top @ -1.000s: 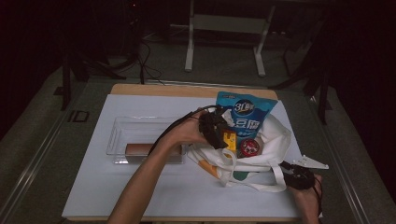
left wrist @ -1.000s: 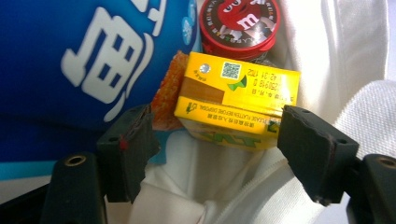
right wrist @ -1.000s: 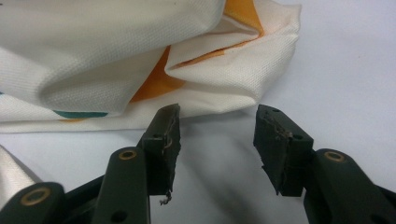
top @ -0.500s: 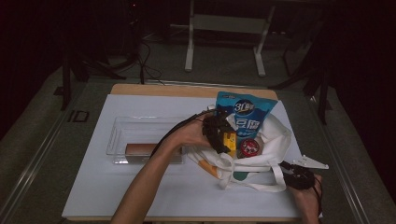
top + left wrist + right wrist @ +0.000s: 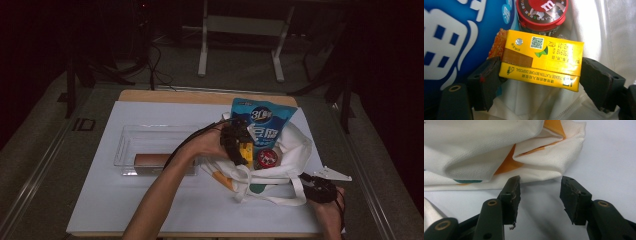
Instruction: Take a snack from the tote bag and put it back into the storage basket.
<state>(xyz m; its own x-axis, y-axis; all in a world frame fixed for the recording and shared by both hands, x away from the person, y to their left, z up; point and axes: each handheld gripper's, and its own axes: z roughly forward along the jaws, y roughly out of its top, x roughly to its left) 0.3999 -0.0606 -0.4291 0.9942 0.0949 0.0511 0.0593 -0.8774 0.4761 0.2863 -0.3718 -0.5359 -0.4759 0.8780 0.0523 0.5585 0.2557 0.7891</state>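
A yellow drink carton (image 5: 544,55) lies in the mouth of a white tote bag (image 5: 295,145), between the jaws of my left gripper (image 5: 540,82). Those jaws have just been opening; the pads stand right at the carton's two ends without clearly pressing it. Behind the carton are a red-lidded candy tub (image 5: 541,10) and a blue snack pouch (image 5: 454,37). From above, the left gripper (image 5: 239,147) reaches into the bag beside the pouch (image 5: 262,122). My right gripper (image 5: 540,195) is open and empty over the white sheet, close to the bag's folded cloth (image 5: 486,150); it sits at the bag's right corner (image 5: 312,186).
A clear plastic tray (image 5: 150,137) stands left of the bag with a brown bar (image 5: 155,160) in it. A white sheet (image 5: 125,210) covers the wooden table. The bag's strap (image 5: 272,200) loops toward the front edge. Stand legs and cables lie beyond the table.
The left hand and gripper have shifted slightly right, deeper into the bag mouth, with the yellow carton. The right hand has stayed put.
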